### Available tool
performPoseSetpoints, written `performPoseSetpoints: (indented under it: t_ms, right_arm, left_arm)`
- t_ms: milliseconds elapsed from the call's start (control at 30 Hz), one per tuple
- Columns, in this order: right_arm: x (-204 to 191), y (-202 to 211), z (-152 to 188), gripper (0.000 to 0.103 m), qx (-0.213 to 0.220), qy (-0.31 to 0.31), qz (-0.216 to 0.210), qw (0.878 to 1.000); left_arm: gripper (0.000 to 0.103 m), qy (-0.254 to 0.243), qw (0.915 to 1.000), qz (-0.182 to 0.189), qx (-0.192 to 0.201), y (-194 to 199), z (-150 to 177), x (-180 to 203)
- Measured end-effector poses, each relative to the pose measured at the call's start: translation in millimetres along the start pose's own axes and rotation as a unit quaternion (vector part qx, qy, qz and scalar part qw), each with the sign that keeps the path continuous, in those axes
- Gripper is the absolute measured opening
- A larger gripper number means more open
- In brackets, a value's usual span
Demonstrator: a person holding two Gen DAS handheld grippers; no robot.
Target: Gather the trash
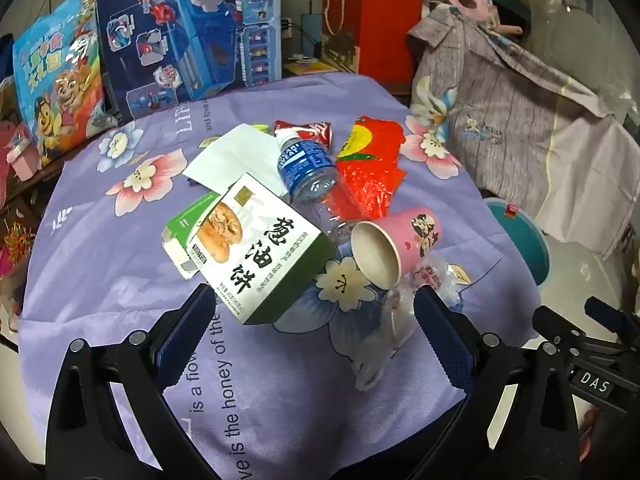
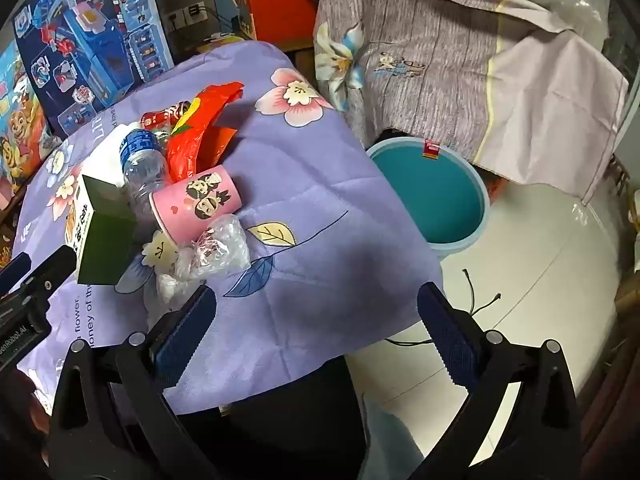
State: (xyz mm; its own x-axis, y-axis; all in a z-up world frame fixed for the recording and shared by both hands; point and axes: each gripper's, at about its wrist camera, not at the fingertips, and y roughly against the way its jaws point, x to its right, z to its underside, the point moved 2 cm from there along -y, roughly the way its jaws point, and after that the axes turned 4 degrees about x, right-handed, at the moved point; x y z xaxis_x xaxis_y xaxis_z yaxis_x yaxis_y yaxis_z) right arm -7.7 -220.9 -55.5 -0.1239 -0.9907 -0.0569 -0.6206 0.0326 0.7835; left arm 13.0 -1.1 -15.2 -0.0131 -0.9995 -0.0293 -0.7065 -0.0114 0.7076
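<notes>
Above the purple tablecloth (image 1: 100, 240), left claw (image 1: 316, 312) and right claw (image 2: 316, 312) tilted downward, both spread wide, empty

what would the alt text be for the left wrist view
An open hand-held gripper hovers over a pile of trash on a purple flowered tablecloth: a green and white food box, a tipped pink paper cup, a blue-labelled bottle, a red wrapper and a white napkin.

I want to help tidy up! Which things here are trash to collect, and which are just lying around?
Trash job:
green-and-white food box
pink paper cup
water bottle
red wrapper
white tissue
crumpled clear plastic
teal bin

Just lying around:
blue toy box
purple tablecloth
grey bedsheet
</notes>
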Motion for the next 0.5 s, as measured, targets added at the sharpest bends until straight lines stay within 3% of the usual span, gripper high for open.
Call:
performPoseSetpoints:
  t_ms: [100, 167, 500]
  right_arm:
    - [-0.4, -0.7, 2.0, 0.097, -0.005, -0.008, -0.007, 1.000]
    - [10.9, 0.8, -0.3, 0.097, -0.005, -0.018, -0.023, 1.000]
    - [7.2, 2.3, -2.9, 0.097, 0.000, -0.015, 0.002, 1.000]
  left_arm:
    - [0.099, -0.006, 1.0000, -0.006, 0.001, 0.4, 0.2, 6.0]
    - [0.099, 0.018, 0.9997, 0.016, 0.000, -0.2, 2.7, -5.0]
    - [0.099, 0.023, 0.9997, 0.004, -0.011, -2.6, 2.4, -8.2]
